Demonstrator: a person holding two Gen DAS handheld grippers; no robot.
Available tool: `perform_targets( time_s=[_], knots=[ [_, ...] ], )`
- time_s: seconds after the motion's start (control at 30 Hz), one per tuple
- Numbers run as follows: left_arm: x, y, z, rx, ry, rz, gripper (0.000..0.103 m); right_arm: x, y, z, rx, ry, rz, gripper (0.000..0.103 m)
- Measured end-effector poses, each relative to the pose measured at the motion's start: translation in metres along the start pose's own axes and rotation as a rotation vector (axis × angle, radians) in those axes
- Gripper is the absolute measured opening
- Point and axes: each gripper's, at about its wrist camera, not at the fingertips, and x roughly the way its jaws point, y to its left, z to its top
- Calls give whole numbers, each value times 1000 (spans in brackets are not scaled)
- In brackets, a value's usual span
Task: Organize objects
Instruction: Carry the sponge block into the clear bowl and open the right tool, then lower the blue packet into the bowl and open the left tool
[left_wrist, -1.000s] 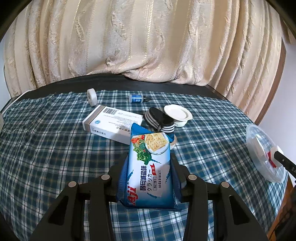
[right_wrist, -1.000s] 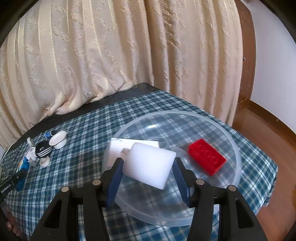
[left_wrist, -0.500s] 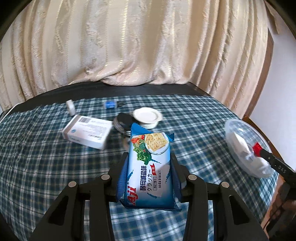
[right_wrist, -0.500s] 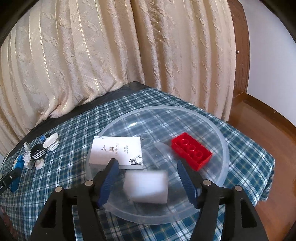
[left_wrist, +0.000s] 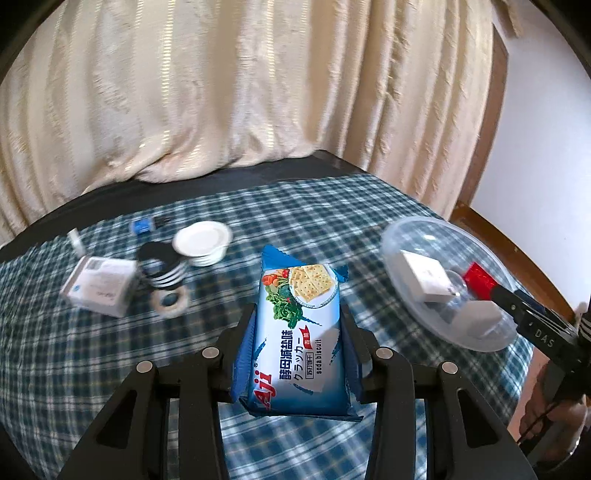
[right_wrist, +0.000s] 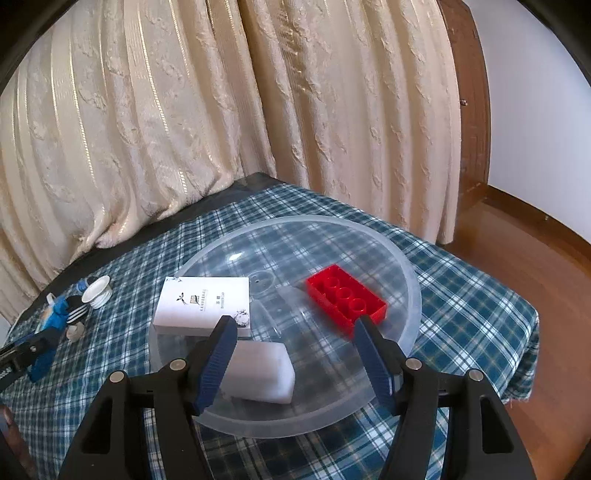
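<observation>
Left wrist view: we see the blue-and-white soda biscuit packet clamped between the jaws of the left hand-held gripper, raised above the blue-and-white checked cloth on the tabletop, its pictured end pointing away from us. Near the tabletop's right edge stands the clear round plastic bowl. Inside it lie a flat white printed box, a red plastic building brick and a white rectangular foam block.

In the right wrist view, the right hand-held gripper hovers over the bowl's near rim with its jaws spread apart and nothing between them; the foam block lies on the bowl's floor just below the left finger, clear of the pads.

Toward the tabletop's far left edge we make out a blurred cluster: a white rectangular carton, a black-and-white striped bundle, a pale tape ring, a white round lid-like dish, a small blue item and a small white upright piece. Cream striped curtains hang behind the far edge.
</observation>
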Motion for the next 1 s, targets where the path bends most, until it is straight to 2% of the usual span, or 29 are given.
perform_targets(
  time_s=[0.23,0.63,1.0],
  knots=[
    [16,-38,7,57,35,-87,43,-3,-12,2,19,-32,6,71],
    [35,-91,17,147,65,-169,43,-3,-30,6,44,-48,3,71],
    [56,-120,20,188,92,-235,43,-7,-44,8,65,-69,-15,71]
  ],
)
